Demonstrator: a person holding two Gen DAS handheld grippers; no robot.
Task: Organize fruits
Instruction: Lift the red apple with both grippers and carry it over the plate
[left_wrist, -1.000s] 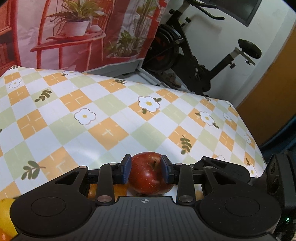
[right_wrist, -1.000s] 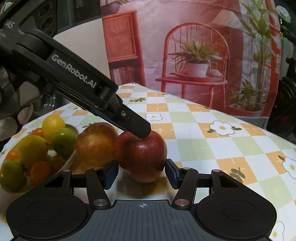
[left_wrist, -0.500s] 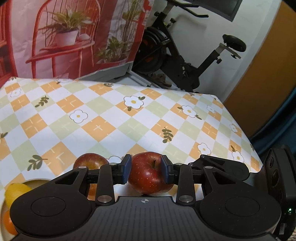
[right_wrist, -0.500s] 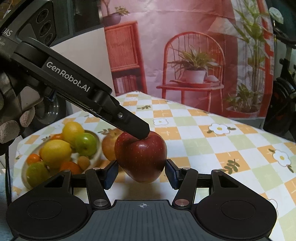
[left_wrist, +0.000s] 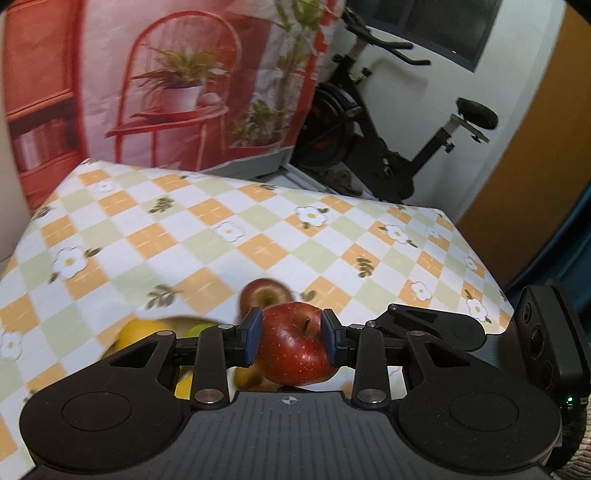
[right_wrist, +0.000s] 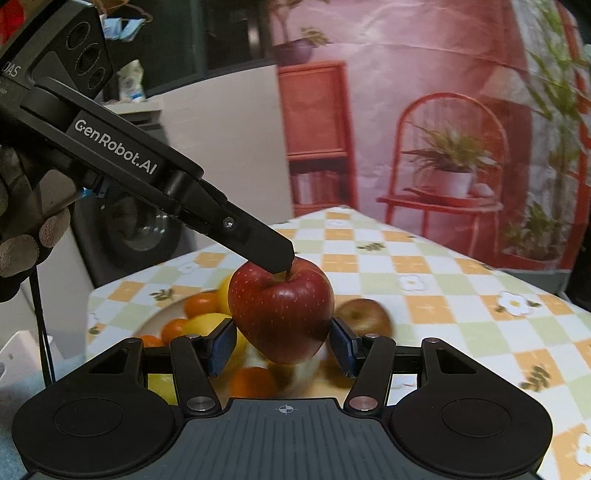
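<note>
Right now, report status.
Left gripper shut on red apple, lifted. Right gripper open, empty. Fruit plate below; second apple on the cloth beside it.

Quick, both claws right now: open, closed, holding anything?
Left claw: closed on the dark red speckled apple, lifted off the table.
Right claw: open, blue pads either side of that apple, not gripping it.
</note>
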